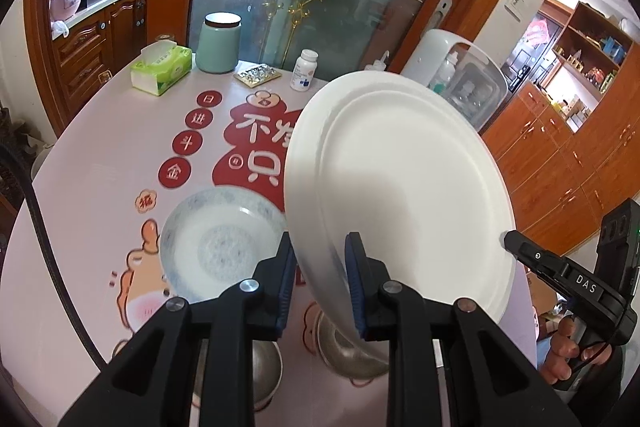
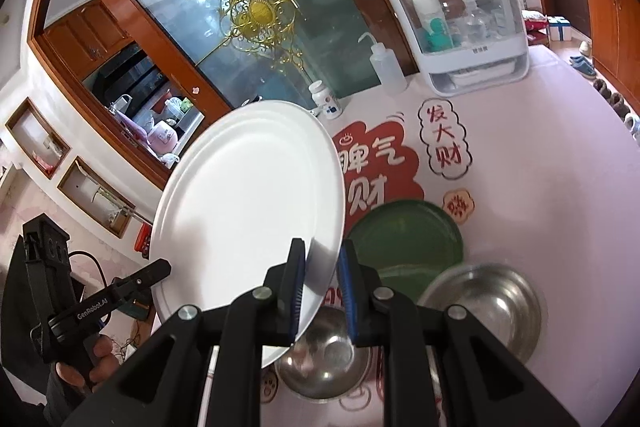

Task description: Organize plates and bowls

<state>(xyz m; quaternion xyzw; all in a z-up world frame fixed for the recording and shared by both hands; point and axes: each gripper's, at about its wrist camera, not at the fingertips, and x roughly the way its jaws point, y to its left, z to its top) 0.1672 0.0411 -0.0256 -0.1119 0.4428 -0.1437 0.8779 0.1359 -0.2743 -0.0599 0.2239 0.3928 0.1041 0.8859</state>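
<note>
Two pairs of tongs share one load: the large round white plate (image 1: 400, 187), smooth and matte with a raised ring inside its broad rim, is carried tilted in the air above the counter (image 1: 100, 167), which is covered in a glossy pink sheet printed with red characters and cartoon figures. The left tongs (image 1: 320, 279) are clamped on the plate's near edge, blue ribbed pads on either face, and the right tongs (image 2: 322, 287) are pinched on the opposite edge in the same way. By my reading the sorting is at an early or middle stage: this plate is in transit, and nothing visible is stacked yet. Below the plate, toward the person, sit two shiny stainless-steel bowls (image 2: 324, 359), rounded and reflective, the second steel bowl (image 2: 484, 311) just beside the first. Just beyond that second bowl lies a flat dark green round plate (image 2: 404, 239) with a dull finish. On the plate's other side rests a shallow white porcelain dish with a faded blue pattern (image 1: 224, 243). All four lie separately, so grouping plates with plates and bowls with bowls looks still to be done. Far behind the plate, at the counter's back edge, stand a pale green jar with a dark lid (image 1: 219, 43) and a white plastic storage case with a clear front (image 2: 472, 27).
</note>
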